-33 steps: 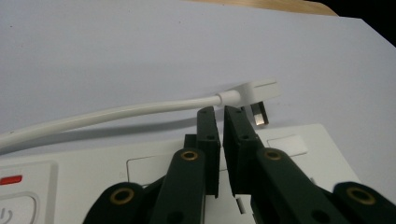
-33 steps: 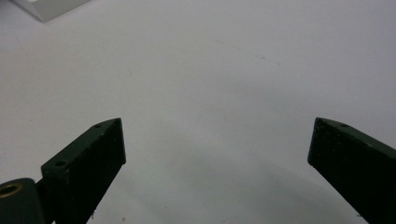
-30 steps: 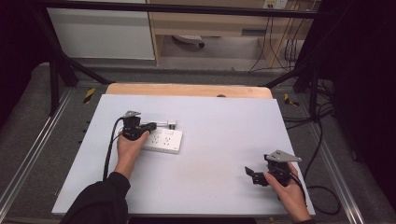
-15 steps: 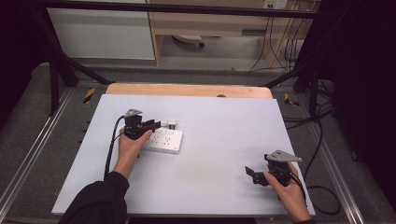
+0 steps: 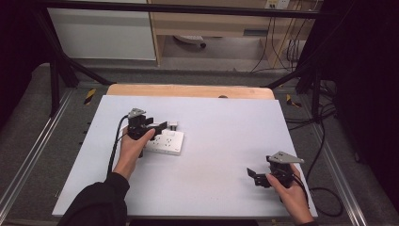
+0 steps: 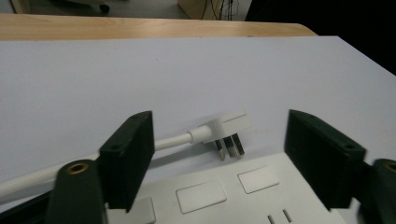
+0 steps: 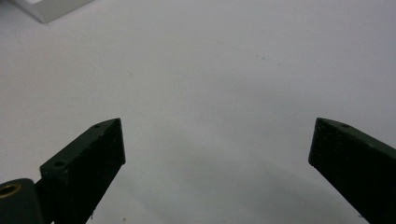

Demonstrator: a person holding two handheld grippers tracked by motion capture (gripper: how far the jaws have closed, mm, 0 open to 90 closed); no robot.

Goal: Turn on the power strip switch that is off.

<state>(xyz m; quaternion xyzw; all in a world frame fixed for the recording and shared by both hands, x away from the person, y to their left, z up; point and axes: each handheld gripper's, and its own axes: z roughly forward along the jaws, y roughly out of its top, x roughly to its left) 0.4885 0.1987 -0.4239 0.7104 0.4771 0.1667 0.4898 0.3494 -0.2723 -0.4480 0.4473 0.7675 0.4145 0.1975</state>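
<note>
A white power strip (image 5: 168,143) lies flat on the white table (image 5: 221,132), left of centre. Its white plug (image 5: 172,125) rests on the table just behind the strip, prongs bare, on a white cord (image 6: 170,141). My left gripper (image 5: 157,127) hovers over the strip's far edge, open, with the plug (image 6: 226,127) a short way beyond and between its jaws, touching neither. The strip's face (image 6: 219,196) with its sockets lies right under the jaws. My right gripper (image 5: 253,175) is open low over bare table near the front right corner, nothing between its jaws (image 7: 217,125).
A wooden board edge (image 5: 188,90) runs along the table's far side. Metal rails (image 5: 28,155) flank the table left and right. Black cables (image 5: 324,188) trail off the right side. A corner of the strip (image 7: 46,9) appears far off in the right gripper view.
My left gripper has moved slightly right, toward the plug, over the strip's far edge. The right gripper has stayed put.
</note>
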